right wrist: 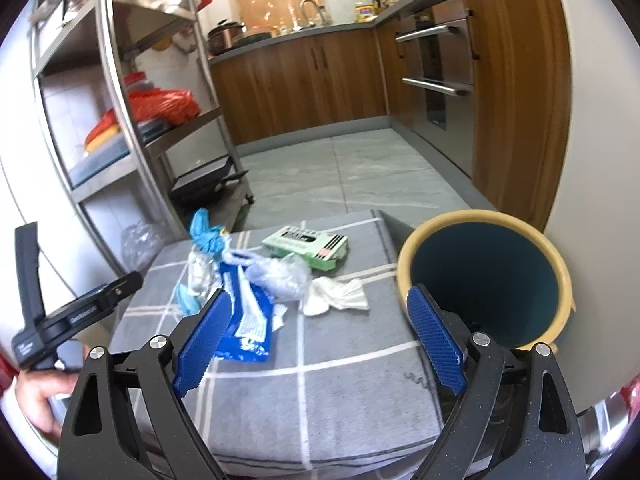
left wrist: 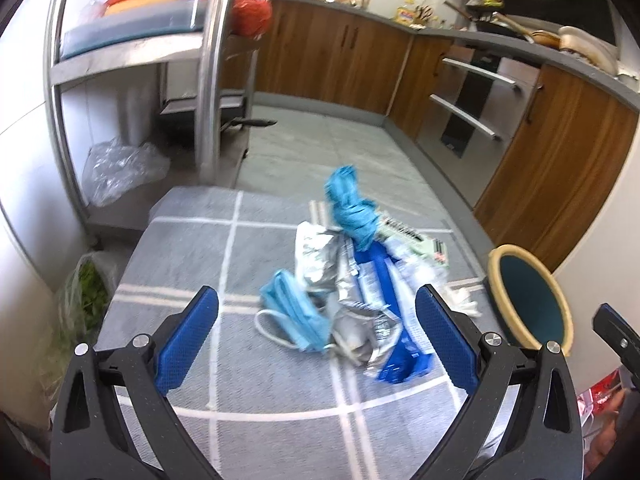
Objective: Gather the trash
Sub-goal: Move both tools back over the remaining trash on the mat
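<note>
Both tongs (left wrist: 316, 312) (right wrist: 320, 312) gape empty above trash pile (left wrist: 352, 292); bin (right wrist: 484, 280) beside.

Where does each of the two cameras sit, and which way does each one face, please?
Left wrist: on the left gripper, facing forward and down at the trash pile on the checked cloth; its blue fingers show, open.
Right wrist: on the right gripper, facing the cloth and the bin; its open fingers and a hand show.
Shared: blue wrapper, green box, bin, kitchen cabinets.
</note>
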Demonstrator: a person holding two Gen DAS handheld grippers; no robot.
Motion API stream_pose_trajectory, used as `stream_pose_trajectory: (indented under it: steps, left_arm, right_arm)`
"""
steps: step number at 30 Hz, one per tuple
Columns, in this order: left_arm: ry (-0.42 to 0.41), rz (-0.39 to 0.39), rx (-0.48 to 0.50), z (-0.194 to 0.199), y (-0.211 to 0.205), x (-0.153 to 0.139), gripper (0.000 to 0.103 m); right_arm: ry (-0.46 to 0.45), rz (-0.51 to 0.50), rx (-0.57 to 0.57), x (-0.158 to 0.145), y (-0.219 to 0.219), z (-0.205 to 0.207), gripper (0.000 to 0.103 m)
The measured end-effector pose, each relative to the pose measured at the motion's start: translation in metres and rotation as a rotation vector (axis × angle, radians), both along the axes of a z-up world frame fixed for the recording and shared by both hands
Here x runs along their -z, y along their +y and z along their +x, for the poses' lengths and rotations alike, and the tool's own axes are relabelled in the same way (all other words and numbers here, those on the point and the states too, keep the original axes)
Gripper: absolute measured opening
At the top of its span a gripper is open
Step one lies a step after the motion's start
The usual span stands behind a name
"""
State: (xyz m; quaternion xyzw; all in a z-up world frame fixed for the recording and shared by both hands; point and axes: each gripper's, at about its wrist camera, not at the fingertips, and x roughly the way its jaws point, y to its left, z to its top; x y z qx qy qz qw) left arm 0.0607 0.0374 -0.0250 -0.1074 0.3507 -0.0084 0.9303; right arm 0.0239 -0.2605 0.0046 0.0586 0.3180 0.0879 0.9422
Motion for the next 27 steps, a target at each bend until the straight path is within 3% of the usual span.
stream_pose_trajectory:
  steps: [9,20,27]
  left_arm:
    - [0.057,-0.021,-0.011,0.010,0.019,0.017,0.096]
    - [0.035,-0.015,0.074,0.055,-0.004,-0.014,0.096]
    - [0.042,0.002,0.089,0.084,-0.013,-0.017,0.096]
  right_arm:
    - [0.020,-0.023,-0.037,0.008,0.017,0.001,0.090]
    - [0.042,-0.062,-0.065,0.018,0.030,0.010,0.090]
    - [0.064,-0.071,-0.072,0.028,0.033,0.021,0.090]
